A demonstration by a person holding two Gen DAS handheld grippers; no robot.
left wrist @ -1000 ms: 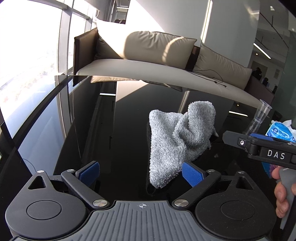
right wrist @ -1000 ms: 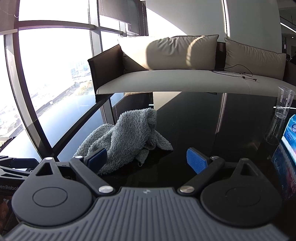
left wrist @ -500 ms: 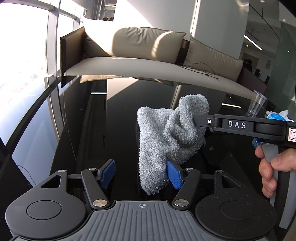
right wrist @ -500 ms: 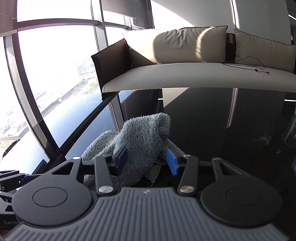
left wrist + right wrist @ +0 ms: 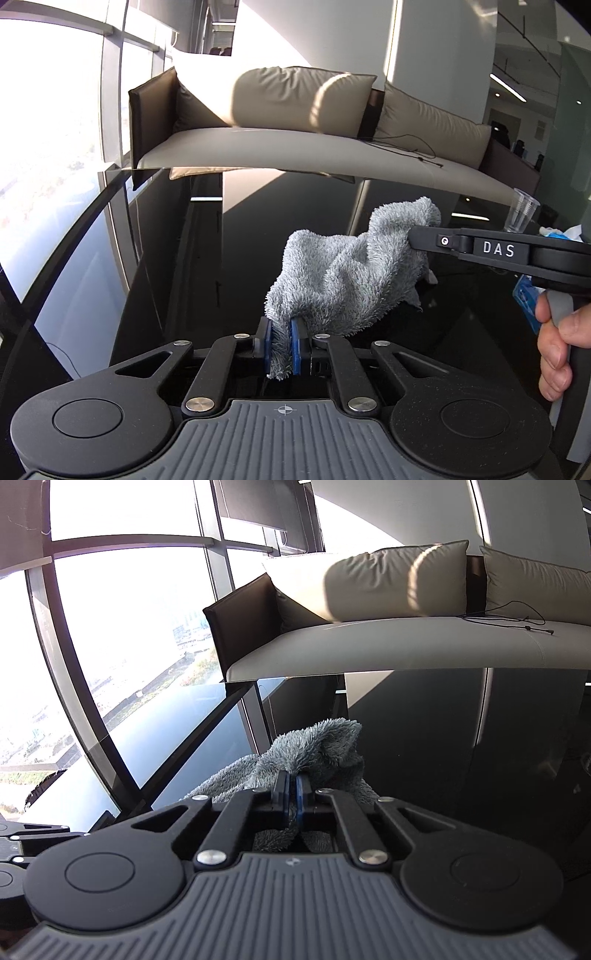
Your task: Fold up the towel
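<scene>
Towel (image 5: 343,280) first: it is a grey, deep-pile cloth, bunched in a loose heap on the glossy black table (image 5: 207,266), between the two grippers and rising in soft peaks instead of lying flat. It looks light and entirely limp, so I judge it will sag and drape from whatever points hold it, and nothing about it is fragile. The fluffy pile should give the blue pads (image 5: 295,345) good purchase, though a thick fold can squeeze out of a shallow pinch.

The left gripper (image 5: 280,345) has just been closing, and its jaws now pinch the near, lower edge of the cloth, with a tuft hanging down between the pads. The right gripper (image 5: 291,801) has likewise just been closing and now clamps a raised fold at the far, higher side of the heap (seen from the left wrist view, its black finger disappears into the pile near the top peak). Whether either pinch sits on a true corner I cannot tell, since the fabric is too crumpled.

For a clean fold, the best hold is at two neighbouring corners along one edge, so that lifting and drawing apart lets the cloth hang open. A clear plastic cup (image 5: 522,214) and a blue packet (image 5: 526,295) stand near the right side, worth avoiding when spreading.
</scene>
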